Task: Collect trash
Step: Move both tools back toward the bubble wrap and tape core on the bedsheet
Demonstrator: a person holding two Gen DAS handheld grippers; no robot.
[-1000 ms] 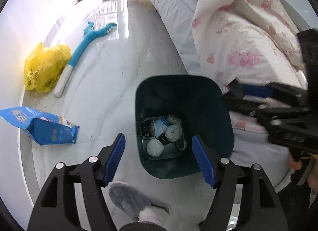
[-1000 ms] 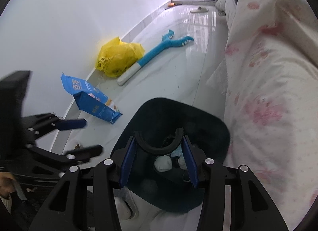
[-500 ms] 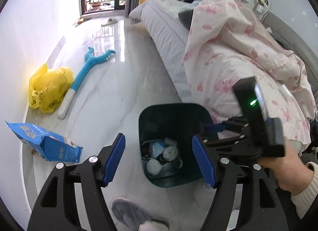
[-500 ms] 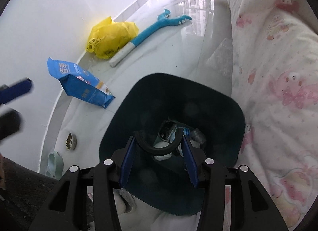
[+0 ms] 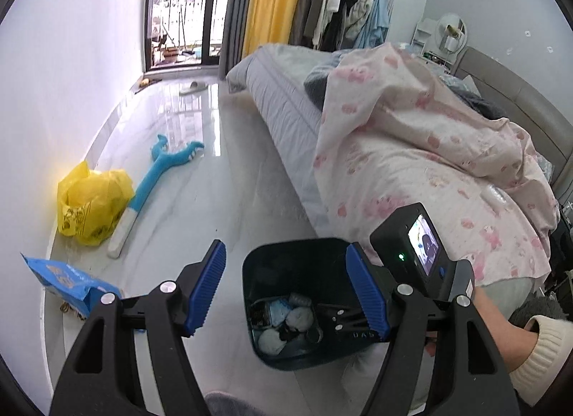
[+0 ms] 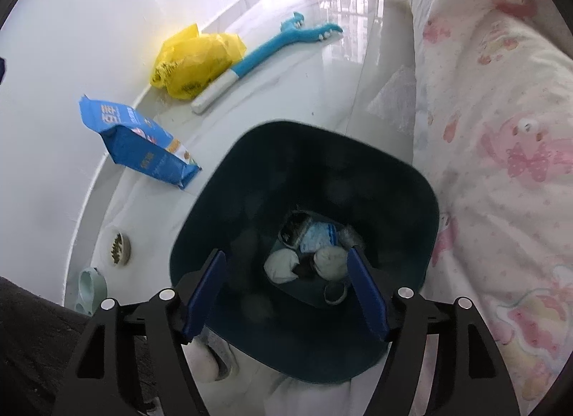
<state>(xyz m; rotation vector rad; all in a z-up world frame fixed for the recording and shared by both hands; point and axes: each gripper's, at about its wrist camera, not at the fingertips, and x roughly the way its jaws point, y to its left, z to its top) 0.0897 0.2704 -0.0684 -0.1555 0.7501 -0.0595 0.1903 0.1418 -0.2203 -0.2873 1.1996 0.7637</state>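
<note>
A dark green trash bin point(image 5: 250, 272) point(image 6: 250, 179) stands on the floor beside the bed. It holds crumpled tissues point(image 6: 283, 265), a light blue wrapper point(image 6: 320, 235) and a small ring point(image 6: 335, 292). My right gripper point(image 6: 286, 294) is open and empty, right above the bin's mouth; its body with a small screen point(image 5: 424, 244) shows in the left wrist view. My left gripper point(image 5: 286, 287) is open and empty, higher up and above the bin's near side.
A yellow plastic bag point(image 5: 89, 201) point(image 6: 197, 57), a blue bag point(image 5: 68, 283) point(image 6: 136, 140) and a blue long-handled toy point(image 5: 157, 172) point(image 6: 272, 47) lie by the white wall. A bed with pink quilt point(image 5: 412, 165) point(image 6: 501, 129) lies right. A pet food bowl point(image 6: 118, 245) sits near the wall.
My right gripper was shut on a black curved piece over the bin; it has opened and the piece is gone from it. My left gripper has risen and tilted up.
</note>
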